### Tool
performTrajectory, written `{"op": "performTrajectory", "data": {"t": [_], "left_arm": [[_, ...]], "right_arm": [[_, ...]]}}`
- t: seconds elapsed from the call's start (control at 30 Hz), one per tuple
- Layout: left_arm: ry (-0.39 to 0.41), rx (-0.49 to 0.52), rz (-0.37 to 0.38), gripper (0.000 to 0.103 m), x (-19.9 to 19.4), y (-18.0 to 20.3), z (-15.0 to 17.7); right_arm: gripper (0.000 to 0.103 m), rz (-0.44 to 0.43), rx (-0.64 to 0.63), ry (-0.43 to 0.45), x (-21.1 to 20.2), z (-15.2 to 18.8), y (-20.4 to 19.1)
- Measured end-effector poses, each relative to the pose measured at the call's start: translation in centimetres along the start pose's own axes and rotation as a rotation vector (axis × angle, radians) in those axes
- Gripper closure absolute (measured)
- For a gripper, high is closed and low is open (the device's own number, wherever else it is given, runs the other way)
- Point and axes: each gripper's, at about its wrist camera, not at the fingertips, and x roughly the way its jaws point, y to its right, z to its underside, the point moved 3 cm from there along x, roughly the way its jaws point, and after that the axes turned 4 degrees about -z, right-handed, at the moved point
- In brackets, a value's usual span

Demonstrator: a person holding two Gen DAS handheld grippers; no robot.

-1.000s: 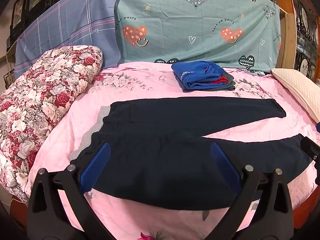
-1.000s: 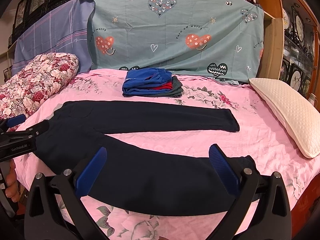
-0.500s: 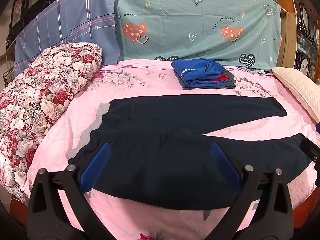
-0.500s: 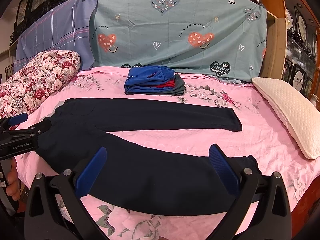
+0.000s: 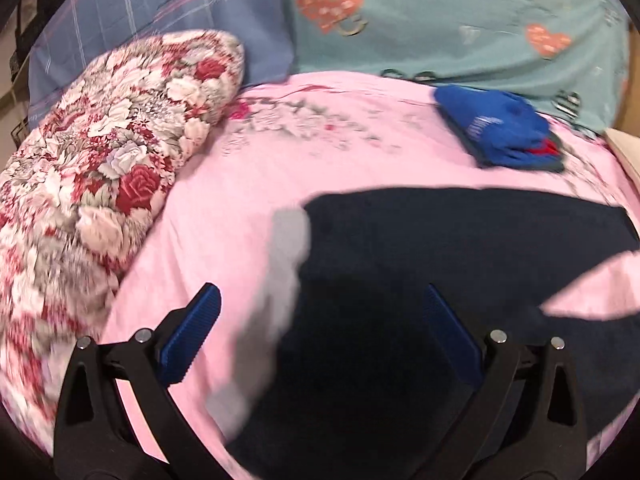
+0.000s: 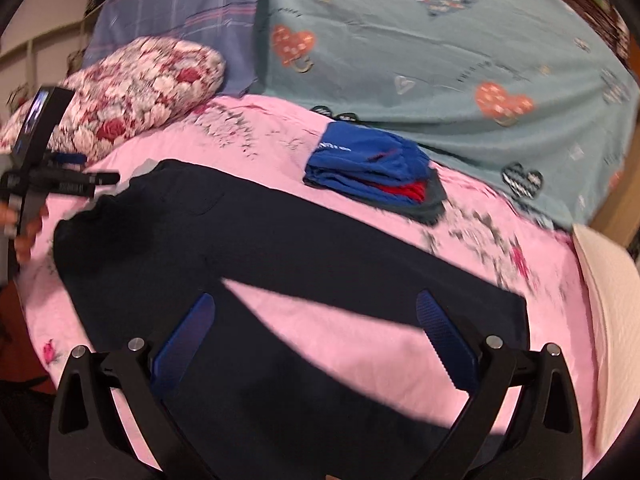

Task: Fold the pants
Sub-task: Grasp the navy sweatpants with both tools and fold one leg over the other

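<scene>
One pair of dark navy fabric pants, two legs spread. One folded stack of blue, red and grey clothes. One red-and-white rose-patterned quilt roll. One cream quilted pillow. One pink floral bedsheet. Two hanging cloths: one teal heart-printed sheet, one blue-purple plaid sheet. Two black grippers with blue pads: left gripper, right gripper, both spread wide.

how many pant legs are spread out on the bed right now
2: the far leg stretches toward the white pillow; the near leg runs between the right tool's fingers. Both lie flat, apart.
</scene>
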Motion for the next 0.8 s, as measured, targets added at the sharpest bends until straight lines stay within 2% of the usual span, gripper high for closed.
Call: {"op": "performTrajectory", "data": {"t": [0.1, 0.2, 0.27, 0.37, 0.5, 0.57, 0.6, 0.63, 0.67, 0.73, 0.77, 0.8], "left_arm": [[-0.068, -0.025, 0.013, 0.004, 3.7, -1.4, -2.4], [-0.145, -0.035, 0.045, 0.016, 7.2, -1.3, -4.1], [-0.178, -0.011, 0.04, 0.018, 8.9, -0.8, -4.7], [-0.205, 0.019, -0.022, 0.018, 10.7, -0.8, -4.4], [-0.247, 0.018, -0.028, 0.018, 12.4, -1.2, -3.7], [-0.269, 0.013, -0.011, 0.022, 13.2, -1.0, -3.3], [-0.272, 0.016, 0.001, 0.03, 13.4, -0.7, -3.2], [-0.267, 0.02, 0.016, 0.042, 13.4, -0.4, -3.3], [-0.268, 0.027, 0.04, 0.049, 13.3, 0.0, -3.4], [-0.263, 0.051, 0.03, 0.058, 13.1, 0.5, -3.7], [-0.263, 0.062, 0.032, 0.058, 13.2, 0.6, -3.8], [-0.262, 0.065, 0.037, 0.06, 13.1, 0.6, -3.8]], "right_arm": [[0.005, -0.056, -0.046, -0.057, 4.9, -2.6, 1.5], [0.01, -0.097, -0.07, -0.092, 9.9, -4.8, 3.0], [0.01, -0.113, -0.091, -0.114, 12.6, -5.6, 3.7], [0.01, -0.156, -0.138, -0.128, 15.8, -6.5, 4.2], [0.01, -0.224, -0.158, -0.172, 19.2, -7.2, 4.8], [0.01, -0.253, -0.189, -0.201, 20.7, -7.1, 4.4], [0.01, -0.265, -0.204, -0.217, 21.4, -7.0, 4.3], [0.017, -0.281, -0.219, -0.244, 22.3, -6.7, 4.3], [0.024, -0.291, -0.218, -0.268, 23.0, -6.5, 4.3], [0.052, -0.375, -0.162, -0.302, 23.8, -6.4, 4.8], [0.06, -0.427, -0.126, -0.313, 23.8, -6.6, 5.1], [0.08, -0.43, -0.118, -0.317, 23.8, -6.7, 5.3]]}}
